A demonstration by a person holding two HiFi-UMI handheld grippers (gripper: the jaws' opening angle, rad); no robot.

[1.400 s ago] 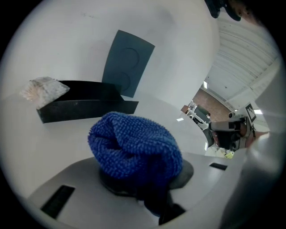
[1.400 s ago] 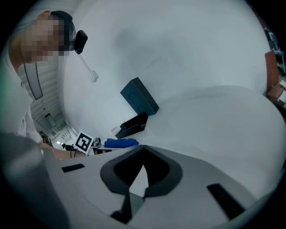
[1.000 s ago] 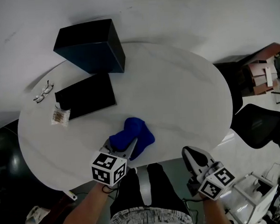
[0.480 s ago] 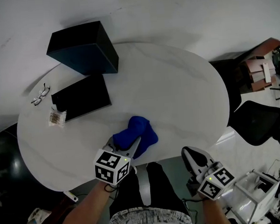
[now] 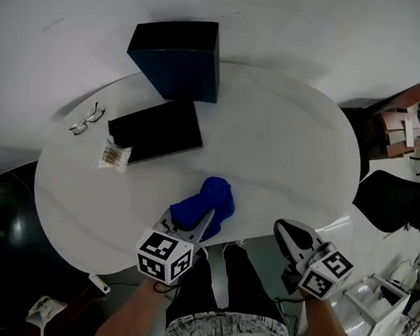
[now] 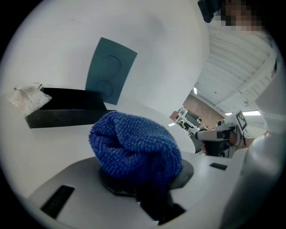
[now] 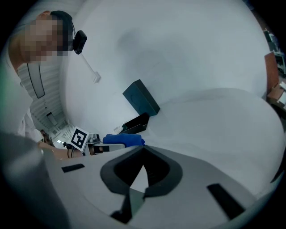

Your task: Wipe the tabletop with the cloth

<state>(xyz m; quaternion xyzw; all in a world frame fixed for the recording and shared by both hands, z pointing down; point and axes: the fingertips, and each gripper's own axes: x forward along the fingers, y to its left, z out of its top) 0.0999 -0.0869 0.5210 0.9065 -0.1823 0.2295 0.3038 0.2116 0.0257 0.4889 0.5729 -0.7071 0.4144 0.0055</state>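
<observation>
Cloth [image 5: 202, 208] — head view: bunched on the table [image 5: 287, 152], pinched at the left gripper [image 5: 187, 227] tips; beyond it a flat box [image 5: 154, 130], packet [image 5: 114, 155], glasses [image 5: 86, 119] and tall box [image 5: 178, 60]. Left gripper view: cloth fills the jaws, flat box ahead-left. Right gripper view: right gripper [image 7: 142, 152] pressed together, empty — bare tabletop ahead.
</observation>
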